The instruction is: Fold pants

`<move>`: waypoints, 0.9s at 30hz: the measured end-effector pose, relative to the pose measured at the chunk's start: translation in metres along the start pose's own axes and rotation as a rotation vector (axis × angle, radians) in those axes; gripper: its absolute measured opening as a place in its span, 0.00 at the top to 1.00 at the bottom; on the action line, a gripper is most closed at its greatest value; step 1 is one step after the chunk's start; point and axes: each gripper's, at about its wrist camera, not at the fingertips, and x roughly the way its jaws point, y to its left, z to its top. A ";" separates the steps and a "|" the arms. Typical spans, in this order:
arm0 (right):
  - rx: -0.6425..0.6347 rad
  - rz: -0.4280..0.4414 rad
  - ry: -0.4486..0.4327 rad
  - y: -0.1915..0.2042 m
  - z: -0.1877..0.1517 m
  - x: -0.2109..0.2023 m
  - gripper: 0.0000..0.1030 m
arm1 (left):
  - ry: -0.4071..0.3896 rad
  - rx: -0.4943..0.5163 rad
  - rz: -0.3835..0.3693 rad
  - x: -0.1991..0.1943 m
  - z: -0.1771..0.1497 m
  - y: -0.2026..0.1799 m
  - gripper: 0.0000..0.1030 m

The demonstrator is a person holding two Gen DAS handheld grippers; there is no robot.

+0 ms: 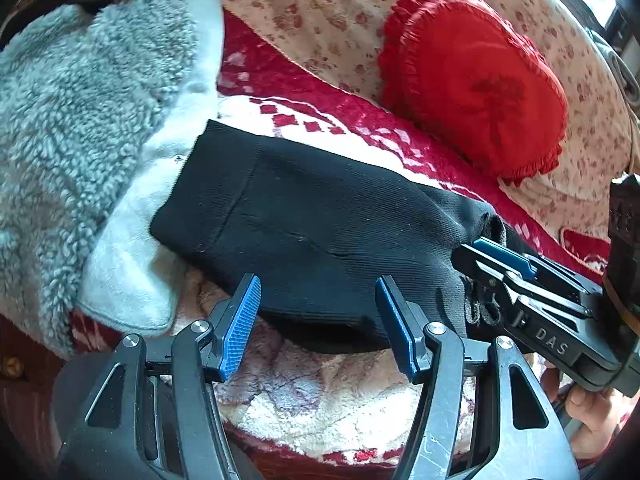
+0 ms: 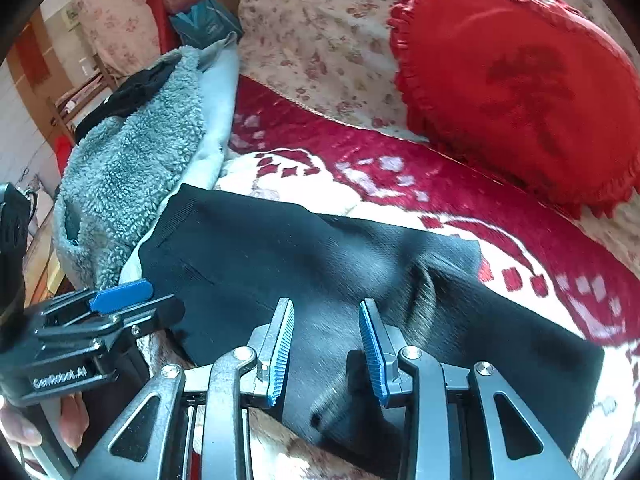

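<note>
The black pants (image 1: 304, 220) lie folded over on a red and white patterned blanket (image 1: 328, 116). My left gripper (image 1: 318, 320) is open, its blue pads (image 1: 240, 328) just above the near edge of the pants. My right gripper (image 2: 326, 344) is open over the black pants (image 2: 280, 256), with cloth between and below its blue pads (image 2: 372, 344). In the left wrist view the right gripper (image 1: 472, 254) reaches in from the right and touches the bunched right end of the pants. In the right wrist view the left gripper (image 2: 132, 300) comes in from the left at the pants' edge.
A grey fleece garment (image 1: 72, 128) with a white lining lies left of the pants, partly under them. A red frilled heart-shaped cushion (image 1: 476, 80) sits at the back right on a floral cover (image 1: 320, 12). A dark garment (image 2: 132, 88) lies on the fleece.
</note>
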 end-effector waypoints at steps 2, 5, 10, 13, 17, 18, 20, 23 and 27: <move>-0.006 0.013 0.003 0.003 0.004 0.004 0.67 | -0.004 -0.012 0.011 -0.002 -0.001 0.004 0.42; -0.021 0.029 0.004 0.011 0.011 0.010 0.66 | -0.003 -0.044 0.023 -0.002 -0.004 0.013 0.36; -0.068 0.043 0.019 0.026 0.019 0.022 0.65 | 0.027 -0.100 0.017 0.006 -0.006 0.027 0.35; -0.079 0.046 0.025 0.031 0.023 0.027 0.65 | 0.030 -0.107 0.020 0.009 -0.004 0.029 0.35; -0.075 0.051 0.032 0.033 0.025 0.033 0.64 | 0.037 -0.111 0.019 0.013 -0.002 0.029 0.35; -0.074 0.052 0.032 0.033 0.025 0.034 0.64 | 0.039 -0.115 0.015 0.014 -0.002 0.030 0.35; -0.080 0.054 0.030 0.036 0.030 0.036 0.64 | 0.042 -0.139 -0.001 0.014 -0.003 0.035 0.35; -0.108 0.061 0.018 0.042 0.039 0.037 0.64 | 0.037 -0.187 -0.019 0.014 -0.004 0.043 0.35; -0.156 0.093 0.010 0.055 0.059 0.048 0.58 | 0.047 -0.247 -0.034 0.019 -0.004 0.053 0.35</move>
